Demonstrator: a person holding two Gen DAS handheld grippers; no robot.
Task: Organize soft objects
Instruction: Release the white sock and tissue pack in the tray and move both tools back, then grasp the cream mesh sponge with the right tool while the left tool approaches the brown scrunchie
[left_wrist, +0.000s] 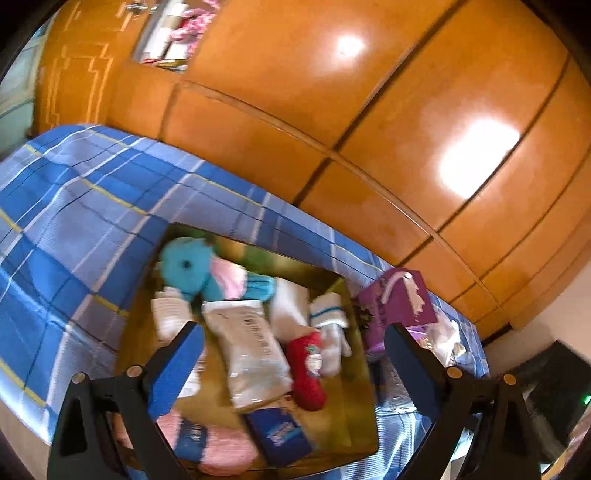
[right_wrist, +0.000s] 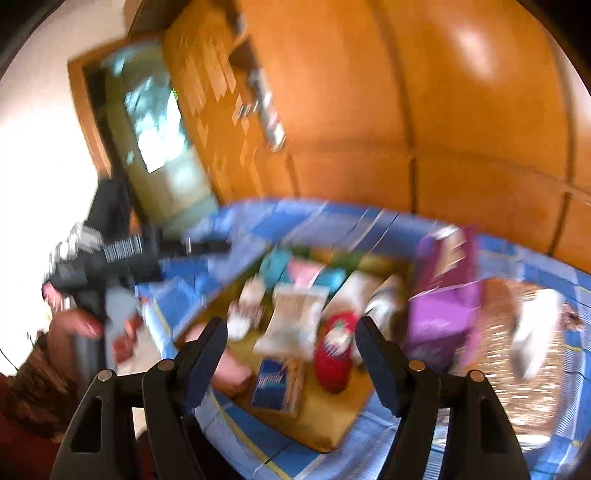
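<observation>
A yellow-brown mat (left_wrist: 343, 417) lies on a blue plaid bed (left_wrist: 74, 206) with soft objects on it: a turquoise plush toy (left_wrist: 192, 267), a white packet (left_wrist: 255, 354), a red sock (left_wrist: 306, 369), white socks (left_wrist: 330, 332), a pink item (left_wrist: 221, 446) and a blue tissue pack (left_wrist: 279, 435). My left gripper (left_wrist: 293, 365) is open and empty above the mat. My right gripper (right_wrist: 291, 354) is open and empty over the same pile; its view is blurred. The red sock (right_wrist: 334, 354) and the blue pack (right_wrist: 271, 384) show there too.
A purple box (left_wrist: 397, 302) stands right of the mat, with a white item (left_wrist: 447, 336) beside it. A purple box (right_wrist: 443, 295) and a woven basket (right_wrist: 517, 350) show in the right wrist view. An orange wooden wardrobe (left_wrist: 369, 110) stands behind the bed.
</observation>
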